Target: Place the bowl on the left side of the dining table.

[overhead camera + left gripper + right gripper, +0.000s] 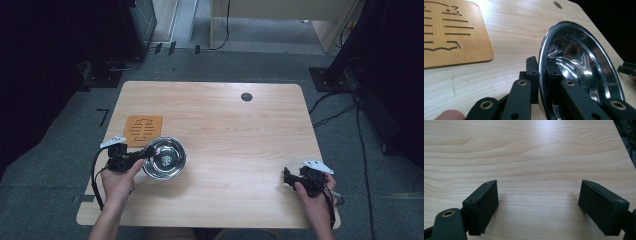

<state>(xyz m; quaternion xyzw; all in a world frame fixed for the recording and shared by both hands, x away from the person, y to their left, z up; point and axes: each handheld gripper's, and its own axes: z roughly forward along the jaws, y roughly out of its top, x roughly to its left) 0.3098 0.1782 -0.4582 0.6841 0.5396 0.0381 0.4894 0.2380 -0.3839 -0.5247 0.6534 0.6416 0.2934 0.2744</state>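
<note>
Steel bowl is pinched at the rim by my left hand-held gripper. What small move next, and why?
Probably lift the steel bowl slightly and ease it toward the wooden trivet beside it: the left hand-held gripper clamps its rim, and the right hand-held gripper is open, far off.

The table [235, 130] is pale wood with fine wavy grain and a small dark round disc [246, 97] toward its far edge. At its left lies an orange-brown mat [143, 130] cut with line slots. The bowl [164, 158] beside it is shiny silver, mirroring warped reflections. Both grippers are matte black with brass-coloured rivets, each topped by a pale grey plate.
</note>
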